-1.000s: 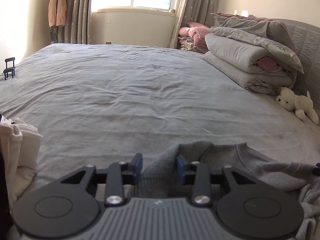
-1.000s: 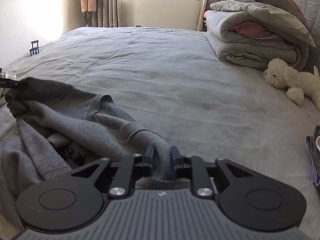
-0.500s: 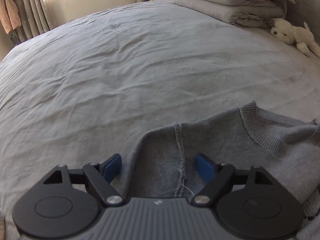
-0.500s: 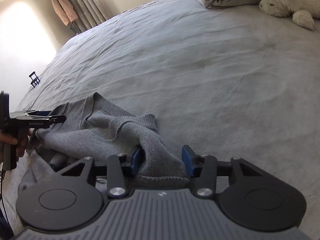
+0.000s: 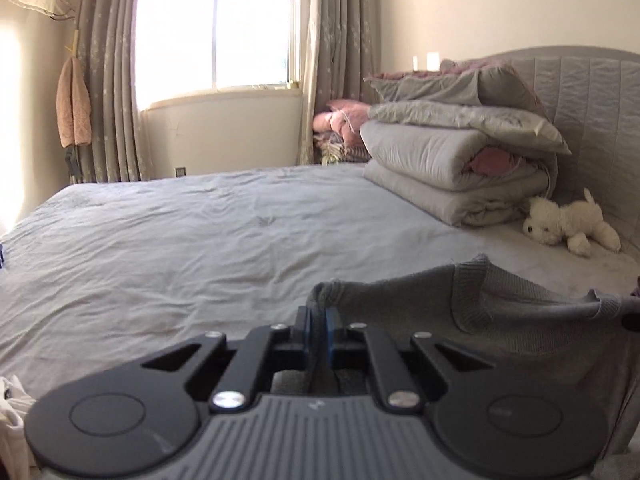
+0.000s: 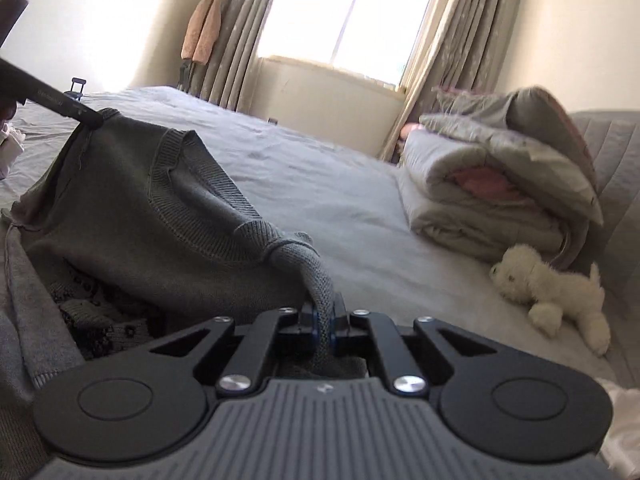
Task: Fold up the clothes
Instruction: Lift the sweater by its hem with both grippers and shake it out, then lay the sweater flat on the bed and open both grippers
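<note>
A grey knitted sweater hangs stretched between my two grippers above the grey bed. My left gripper is closing, its blue pads pinched on a bunched shoulder edge of the sweater. In the right wrist view the sweater sags from its ribbed neckline, and my right gripper is closing on a rolled edge of the knit. The left gripper shows there at the upper left, holding the far shoulder up. The sweater's lower part is hidden behind the grippers.
Folded grey duvets are stacked by the padded headboard, with a white plush dog lying beside them. A white garment sits at the bed's near left edge. Curtains frame a bright window beyond the bed.
Both grippers went from open around the sweater's edges to pinched on them. The sweater has come up off the bed, and both views have tilted up towards the window.
</note>
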Available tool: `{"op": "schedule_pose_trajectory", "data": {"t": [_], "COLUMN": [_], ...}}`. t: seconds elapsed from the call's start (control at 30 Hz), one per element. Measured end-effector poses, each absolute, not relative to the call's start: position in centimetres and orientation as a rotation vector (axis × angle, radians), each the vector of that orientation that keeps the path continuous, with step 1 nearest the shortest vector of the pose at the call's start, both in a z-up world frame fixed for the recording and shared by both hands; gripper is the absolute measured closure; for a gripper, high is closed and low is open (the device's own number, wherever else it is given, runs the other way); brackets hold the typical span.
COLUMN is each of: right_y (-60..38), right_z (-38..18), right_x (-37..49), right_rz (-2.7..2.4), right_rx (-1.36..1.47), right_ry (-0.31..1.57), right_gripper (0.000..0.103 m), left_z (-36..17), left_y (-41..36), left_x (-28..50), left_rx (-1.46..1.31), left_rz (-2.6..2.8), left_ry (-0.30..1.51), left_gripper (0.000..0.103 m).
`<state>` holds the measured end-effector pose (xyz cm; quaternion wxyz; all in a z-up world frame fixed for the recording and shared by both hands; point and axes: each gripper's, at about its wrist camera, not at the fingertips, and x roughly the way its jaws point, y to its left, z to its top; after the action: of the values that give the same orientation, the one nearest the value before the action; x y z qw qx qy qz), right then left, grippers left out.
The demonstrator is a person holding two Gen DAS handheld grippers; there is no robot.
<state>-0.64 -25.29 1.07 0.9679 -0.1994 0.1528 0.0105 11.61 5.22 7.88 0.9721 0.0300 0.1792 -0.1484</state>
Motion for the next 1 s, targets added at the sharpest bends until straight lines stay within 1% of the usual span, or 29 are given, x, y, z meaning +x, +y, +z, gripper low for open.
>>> {"op": "schedule_pose_trajectory", "data": {"t": [0.13, 0.17, 0.33, 0.43, 0.5, 0.6, 0.8, 0.93, 1.0], "right_y": [-23.2, -22.9, -22.8, -22.5, -22.3, -22.5, -25.2, -26.4, -27.1], "right_z": [3.0, 3.8, 10.0, 13.5, 14.9, 16.5, 18.6, 20.8, 22.7], "right_x": [-4.4, -5.4, -10.5, -13.5, -14.7, -16.4, -17.4, -19.0, -20.6], "right_rz": [-0.092, -0.12, -0.171, -0.166, -0.19, -0.243, -0.302, -0.296, -0.27], "right_rx": [-0.564, -0.575, -0.528, -0.528, -0.579, -0.675, -0.83, -0.809, -0.744], "right_ry": [0.091, 0.04, -0.158, -0.236, -0.271, -0.329, -0.466, -0.548, -0.603], "right_gripper": [0.097, 0.097, 0.097, 0.097, 0.097, 0.097, 0.097, 0.097, 0.097], "left_z": [13.4, 14.7, 20.4, 21.2, 20.8, 20.8, 25.0, 27.6, 28.8], "left_y": [7.9, 8.4, 11.4, 11.1, 10.2, 10.6, 11.5, 12.0, 12.3], "left_x": [6.3, 4.9, -1.1, -2.8, -3.2, -4.6, -9.4, -12.3, -14.1], "left_rx": [-0.019, -0.033, -0.12, -0.1, -0.067, -0.11, -0.174, -0.199, -0.203], "left_rz": [-0.283, -0.278, -0.301, -0.343, -0.321, -0.337, -0.373, -0.369, -0.358], "left_ry": [0.208, 0.17, 0.054, 0.047, 0.082, 0.055, -0.106, -0.192, -0.263], "left_gripper": [0.096, 0.102, 0.102, 0.102, 0.102, 0.102, 0.102, 0.102, 0.102]}}
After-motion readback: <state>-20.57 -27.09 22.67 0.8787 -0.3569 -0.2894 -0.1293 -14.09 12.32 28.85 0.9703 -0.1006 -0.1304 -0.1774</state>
